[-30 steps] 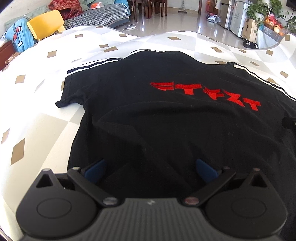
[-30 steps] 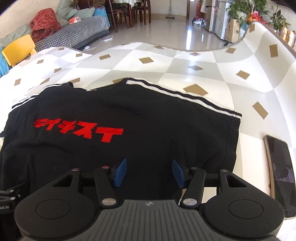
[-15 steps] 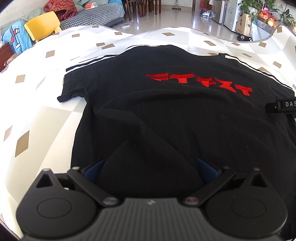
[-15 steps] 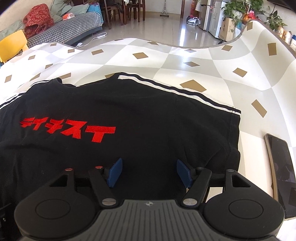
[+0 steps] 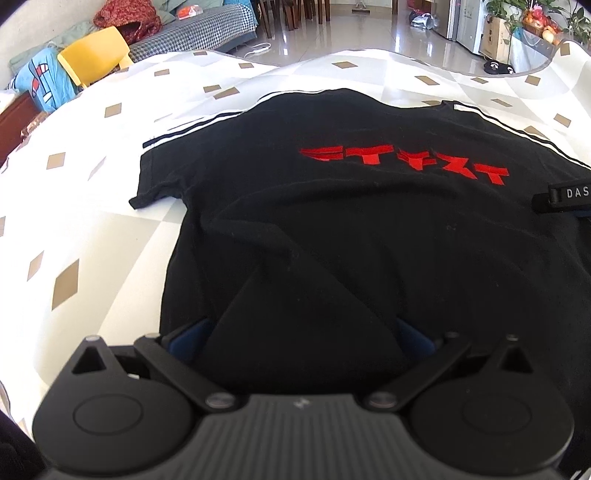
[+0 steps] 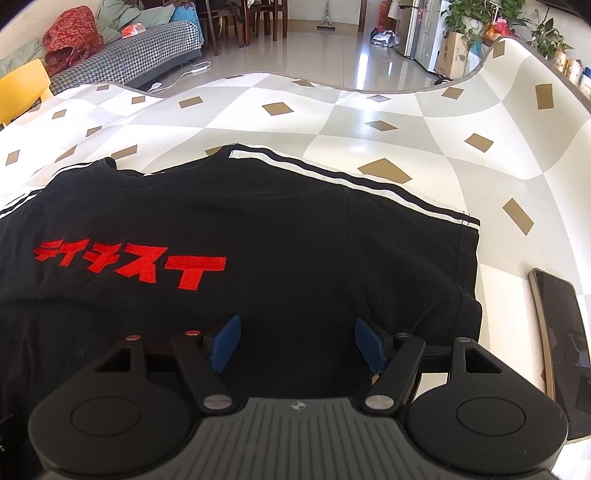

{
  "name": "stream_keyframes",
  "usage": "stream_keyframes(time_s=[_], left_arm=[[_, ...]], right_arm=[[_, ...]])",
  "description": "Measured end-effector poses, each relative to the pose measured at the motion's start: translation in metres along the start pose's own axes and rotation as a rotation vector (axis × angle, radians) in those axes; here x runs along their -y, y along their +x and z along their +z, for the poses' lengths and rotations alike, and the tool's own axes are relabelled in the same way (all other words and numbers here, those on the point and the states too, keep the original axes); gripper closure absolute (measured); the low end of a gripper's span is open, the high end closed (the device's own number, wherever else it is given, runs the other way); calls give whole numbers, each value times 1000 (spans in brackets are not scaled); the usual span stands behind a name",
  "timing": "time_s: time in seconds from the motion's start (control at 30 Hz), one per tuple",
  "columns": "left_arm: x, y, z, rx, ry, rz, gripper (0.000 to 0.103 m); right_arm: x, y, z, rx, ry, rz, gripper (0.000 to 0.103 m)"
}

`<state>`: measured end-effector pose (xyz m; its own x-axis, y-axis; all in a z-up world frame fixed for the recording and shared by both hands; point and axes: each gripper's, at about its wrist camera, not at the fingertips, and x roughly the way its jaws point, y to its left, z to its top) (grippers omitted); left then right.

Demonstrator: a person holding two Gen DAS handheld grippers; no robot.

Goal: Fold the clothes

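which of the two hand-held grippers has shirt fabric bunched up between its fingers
The left hand-held gripper: a raised fold of the black t-shirt fills the gap between its wide-open fingers. The right hand-held gripper only shows flat cloth beyond its open fingers.

A glossy tiled floor (image 6: 325, 48) reflects daylight. A checked sofa (image 6: 122, 59) and yellow chair (image 5: 94, 57) stand left; potted plants (image 6: 480, 18) stand right.

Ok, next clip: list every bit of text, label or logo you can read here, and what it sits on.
"DAS": white letters on the strap of the right hand-held gripper, cut off by the left wrist view's edge.
"テイチスト", roughly: red characters on the black T-shirt; stylised, reading uncertain.
Small logo on each hand-held gripper body: too small to read.
Phone screen: dark, no text.
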<state>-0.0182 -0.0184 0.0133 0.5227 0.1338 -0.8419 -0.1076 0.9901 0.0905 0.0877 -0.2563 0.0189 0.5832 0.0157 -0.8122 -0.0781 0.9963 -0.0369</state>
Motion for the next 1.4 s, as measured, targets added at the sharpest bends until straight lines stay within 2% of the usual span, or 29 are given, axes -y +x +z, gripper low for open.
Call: stream_keyframes(time_s=[0.33,0.73,1.0,1.4], left_arm=[[-11,22,41,-10,-101,6,0],[-8,66,101,-14,-100,22,0],[-11,88,112,-27,-147,-1,0],[-11,97,126,-29,-128,-10,0]], right_arm=[[-2,0,1,-14,6,-6,35],[0,2,5,-30,-23,13,34],[1,9,10,-22,-23,22,31],[-1,19,22,-3,-12,10,30]])
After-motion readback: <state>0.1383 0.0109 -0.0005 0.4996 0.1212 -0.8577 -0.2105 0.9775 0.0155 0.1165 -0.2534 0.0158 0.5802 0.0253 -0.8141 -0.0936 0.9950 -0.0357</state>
